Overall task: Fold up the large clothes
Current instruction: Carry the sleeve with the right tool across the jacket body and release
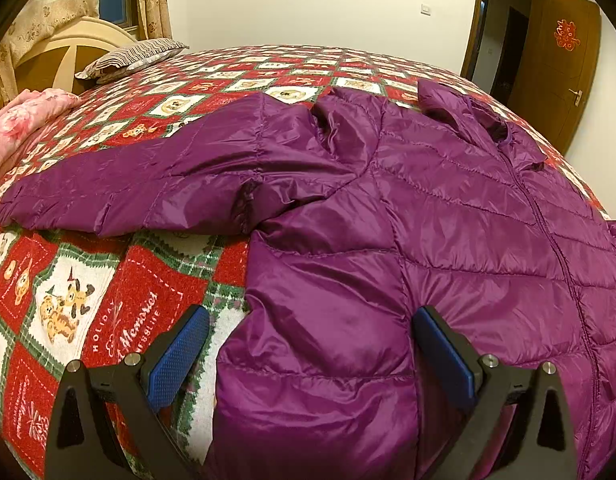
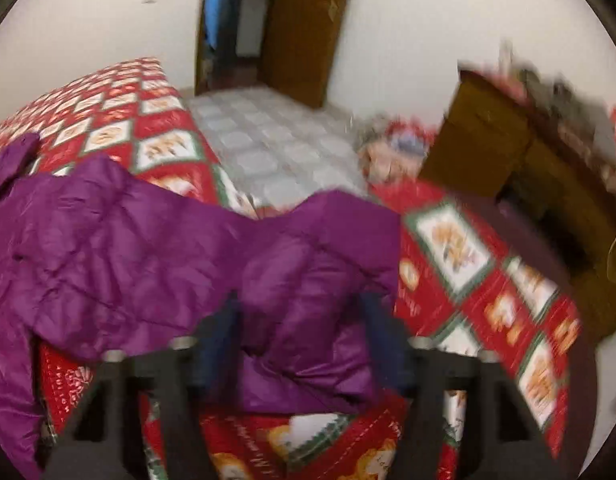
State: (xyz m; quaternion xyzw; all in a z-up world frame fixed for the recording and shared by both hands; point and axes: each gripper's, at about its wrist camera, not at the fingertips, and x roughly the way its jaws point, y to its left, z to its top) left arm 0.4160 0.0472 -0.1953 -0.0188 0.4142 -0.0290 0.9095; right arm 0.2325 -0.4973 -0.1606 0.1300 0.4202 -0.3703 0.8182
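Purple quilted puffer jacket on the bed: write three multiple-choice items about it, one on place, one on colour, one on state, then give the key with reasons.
1. Where does the purple quilted puffer jacket lie?
A. On the red patchwork bedspread
B. On the tiled floor
C. Over the wooden door

2. What colour are the pads on the left gripper?
A. Yellow
B. Blue
C. White

3. How does the jacket's front stand?
A. Zipped shut
B. Wide open
C. Turned inside out

Key: 1 A, the left wrist view shows it spread across the bedspread. 2 B, the pad on each side is blue. 3 A, the zip line runs closed down the middle.
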